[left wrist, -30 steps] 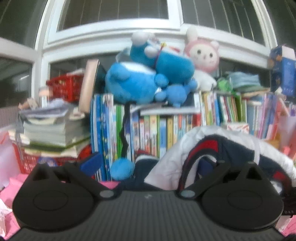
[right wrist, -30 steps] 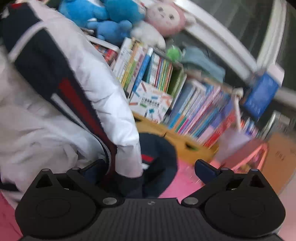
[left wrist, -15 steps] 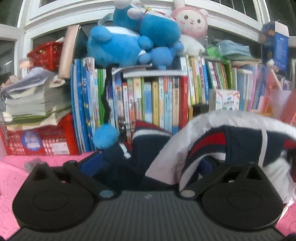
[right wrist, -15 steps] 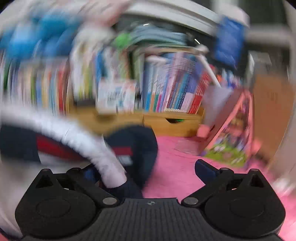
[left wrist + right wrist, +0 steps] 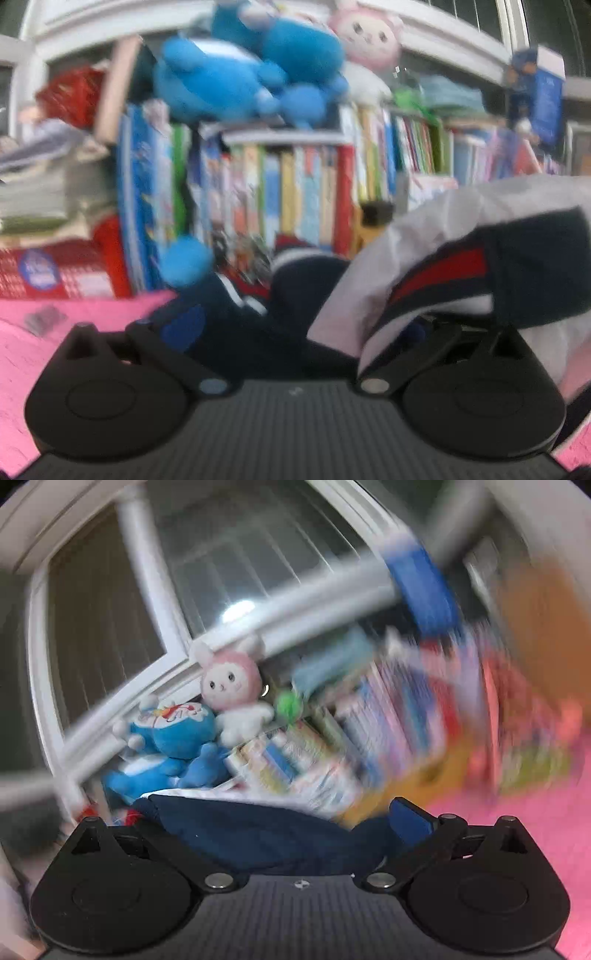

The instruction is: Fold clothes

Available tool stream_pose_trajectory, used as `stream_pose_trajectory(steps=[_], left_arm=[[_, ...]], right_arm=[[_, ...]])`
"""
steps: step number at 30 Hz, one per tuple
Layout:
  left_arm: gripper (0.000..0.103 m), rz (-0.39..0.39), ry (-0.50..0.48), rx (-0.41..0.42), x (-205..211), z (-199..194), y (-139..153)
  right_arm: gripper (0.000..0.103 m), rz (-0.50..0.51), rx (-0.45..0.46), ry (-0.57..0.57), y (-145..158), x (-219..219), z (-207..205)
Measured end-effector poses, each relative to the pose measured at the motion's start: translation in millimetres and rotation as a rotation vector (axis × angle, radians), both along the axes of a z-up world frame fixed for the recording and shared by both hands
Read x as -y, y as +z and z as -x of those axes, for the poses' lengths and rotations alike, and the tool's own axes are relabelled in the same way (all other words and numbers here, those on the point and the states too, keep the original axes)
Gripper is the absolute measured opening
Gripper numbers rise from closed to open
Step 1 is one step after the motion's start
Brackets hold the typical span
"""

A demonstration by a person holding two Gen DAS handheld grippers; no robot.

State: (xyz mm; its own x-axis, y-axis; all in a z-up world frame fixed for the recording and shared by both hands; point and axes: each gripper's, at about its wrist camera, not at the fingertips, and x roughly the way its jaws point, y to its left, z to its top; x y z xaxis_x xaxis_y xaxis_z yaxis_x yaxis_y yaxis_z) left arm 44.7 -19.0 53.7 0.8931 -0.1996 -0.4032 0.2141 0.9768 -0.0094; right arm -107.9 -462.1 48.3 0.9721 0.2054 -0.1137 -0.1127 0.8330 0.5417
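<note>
Left gripper (image 5: 295, 325): fingers spread wide, navy fabric of the jacket (image 5: 436, 236) bunched between them; grip cannot be told. Jacket, white with navy and red bands, heaped over pink floor (image 5: 74, 314). Right gripper (image 5: 273, 823): fingers wide apart, navy cloth lying across the gap; grip unclear.
</note>
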Motion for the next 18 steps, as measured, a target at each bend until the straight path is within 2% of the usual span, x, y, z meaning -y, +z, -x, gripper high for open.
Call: stream_pose_trajectory(steps=[1, 2, 3, 4, 7, 8, 10, 11, 12, 13, 14, 16, 17, 18], left_arm=[[0.103, -0.013, -0.006, -0.016, 7, 0, -4], [0.103, -0.024, -0.008, -0.027, 10, 1, -7], [0.103, -0.034, -0.011, -0.037, 13, 2, -11], [0.103, -0.040, -0.024, -0.049, 13, 5, -15], [0.103, -0.061, -0.051, -0.110, 14, 14, -33], [0.103, -0.069, -0.058, -0.130, 14, 16, -41], [0.103, -0.078, -0.051, -0.154, 12, 21, -53], [0.103, -0.072, -0.033, -0.151, 7, 23, -54], [0.103, -0.065, -0.016, -0.147, 3, 24, -55], [0.103, -0.055, 0.016, -0.139, -5, 25, -52], [0.103, -0.036, 0.020, -0.137, -15, 26, -47], [0.103, 0.003, 0.001, -0.126, -31, 32, -36], [0.103, 0.021, -0.030, -0.097, -36, 37, -29], [0.103, 0.040, -0.060, -0.067, -41, 43, -22]], right_arm=[[0.103, 0.044, -0.064, -0.046, -4, 3, -5], [0.103, 0.151, -0.128, -0.111, -8, -2, -8], [0.103, 0.319, -0.191, -0.194, -12, -12, -9], [0.103, 0.434, -0.235, -0.242, -19, -21, -9], [0.103, 0.629, -0.311, -0.292, -43, -37, -6], [0.103, 0.653, -0.327, -0.298, -49, -40, -5], [0.102, 0.631, -0.339, -0.288, -55, -39, -2], [0.099, 0.636, -0.348, -0.266, -56, -42, -1], [0.090, 0.639, -0.351, -0.226, -52, -43, -5], [0.086, 0.606, -0.338, -0.186, -45, -39, -4], [0.086, 0.478, -0.300, -0.126, -40, -26, 9], [0.086, 0.090, -0.201, 0.035, -31, 16, 37], [0.086, -0.055, -0.189, 0.081, -32, 33, 44], [0.086, -0.068, -0.211, 0.069, -29, 40, 46]])
